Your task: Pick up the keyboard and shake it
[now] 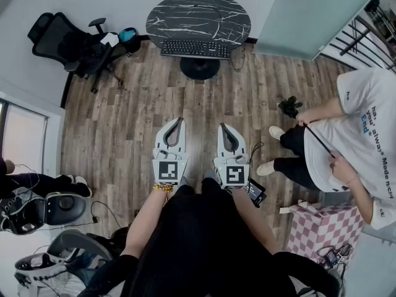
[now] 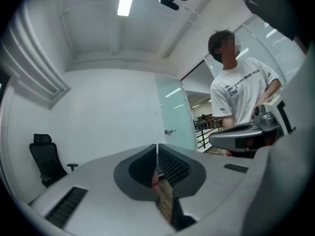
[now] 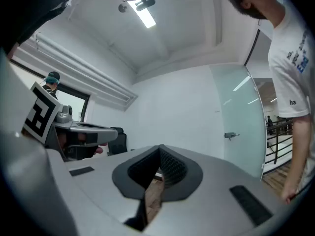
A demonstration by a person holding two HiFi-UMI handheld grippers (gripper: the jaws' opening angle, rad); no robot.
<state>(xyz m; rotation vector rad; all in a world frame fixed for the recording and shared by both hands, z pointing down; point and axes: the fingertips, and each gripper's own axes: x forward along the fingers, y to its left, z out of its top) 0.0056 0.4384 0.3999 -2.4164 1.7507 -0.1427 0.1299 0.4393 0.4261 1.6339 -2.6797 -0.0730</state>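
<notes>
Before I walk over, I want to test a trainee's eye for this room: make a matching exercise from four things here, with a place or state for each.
1 keyboard
2 office chair
3 left gripper
4 pink checked cloth

A jaws shut, nothing between them
B top left of the head view, by the wall
C on the round marbled table
D bottom right of the head view

Pairs: 1-C, 2-B, 3-A, 4-D

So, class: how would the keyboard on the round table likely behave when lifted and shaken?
The keyboard looks like a long flat slab, so it is probably stiff. Being wide, one end may dip unless it is held at both ends. A cord seems to hang beside it and might tug.
</notes>
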